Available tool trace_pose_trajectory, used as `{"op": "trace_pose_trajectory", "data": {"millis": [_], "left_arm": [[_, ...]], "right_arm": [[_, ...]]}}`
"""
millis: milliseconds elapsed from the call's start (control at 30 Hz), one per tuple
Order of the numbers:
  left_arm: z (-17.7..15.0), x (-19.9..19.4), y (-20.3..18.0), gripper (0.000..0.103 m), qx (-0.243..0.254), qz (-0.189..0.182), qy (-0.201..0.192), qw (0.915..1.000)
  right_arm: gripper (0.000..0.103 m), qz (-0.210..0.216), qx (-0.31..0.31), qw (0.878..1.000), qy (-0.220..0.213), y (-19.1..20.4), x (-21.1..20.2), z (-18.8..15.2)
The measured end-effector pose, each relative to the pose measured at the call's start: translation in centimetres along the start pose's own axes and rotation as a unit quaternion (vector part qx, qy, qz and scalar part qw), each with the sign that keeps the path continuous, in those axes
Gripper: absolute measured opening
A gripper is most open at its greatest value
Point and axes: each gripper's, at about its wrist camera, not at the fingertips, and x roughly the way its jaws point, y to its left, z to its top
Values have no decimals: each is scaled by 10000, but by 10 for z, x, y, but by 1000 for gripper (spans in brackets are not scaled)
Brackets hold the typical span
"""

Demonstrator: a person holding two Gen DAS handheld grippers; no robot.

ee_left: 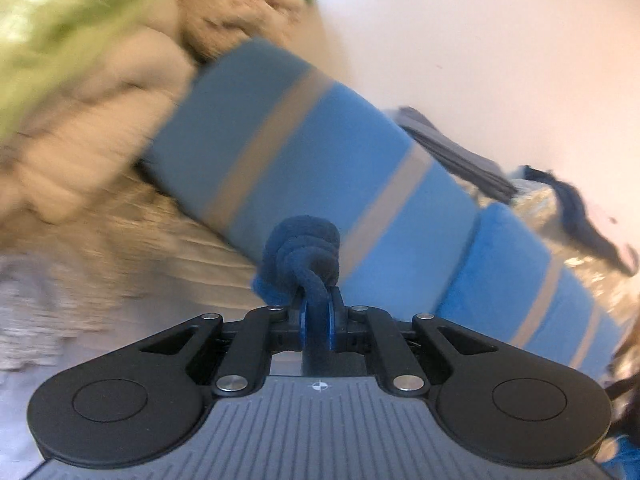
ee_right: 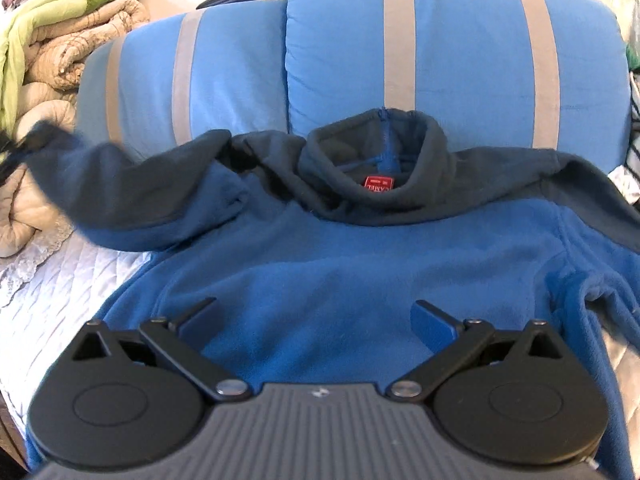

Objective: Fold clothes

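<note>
The left gripper (ee_left: 316, 316) clenches the fleece's sleeve cuff (ee_left: 304, 252), lifted near the bed's pillow edge for folding inward; the right gripper (ee_right: 316, 320) is released above the fleece (ee_right: 320, 264).

The right gripper (ee_right: 316, 320) hangs over the lower middle of a blue fleece pullover (ee_right: 340, 264), its blue-padded fingers (ee_right: 434, 322) spread wide with nothing between them — only fleece lies under the gap. The pullover lies flat on a white quilted bedspread (ee_right: 52, 292). Its dark navy collar (ee_right: 372, 160) stands open at twelve o'clock, a small red label (ee_right: 378, 184) showing inside. At nine o'clock the navy sleeve (ee_right: 100, 176) is lifted off the bed and blurred. Behind the collar, two blue pillows with grey stripes (ee_right: 440, 48) sit side by side. At ten o'clock lies a heap of beige and green quilts (ee_right: 60, 40).
</note>
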Motion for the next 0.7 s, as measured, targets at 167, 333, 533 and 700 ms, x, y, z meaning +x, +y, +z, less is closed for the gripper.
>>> {"op": "trace_pose_trajectory", "data": {"millis": [167, 333, 533, 700], "left_arm": [[-16, -43, 47, 6, -363, 523, -113, 9979], [-48, -54, 93, 6, -1064, 1025, 126, 9890], [-72, -66, 121, 8, -1309, 1148, 322, 9842], [-77, -69, 126, 26, -1306, 1091, 474, 9843]], "right_arm": [[103, 73, 91, 9999, 15, -1, 0, -3], [103, 1, 138, 9999, 56, -1, 0, -11], [103, -27, 282, 9993, 225, -5, 2, -25], [103, -72, 285, 9992, 258, -6, 4, -34]]}}
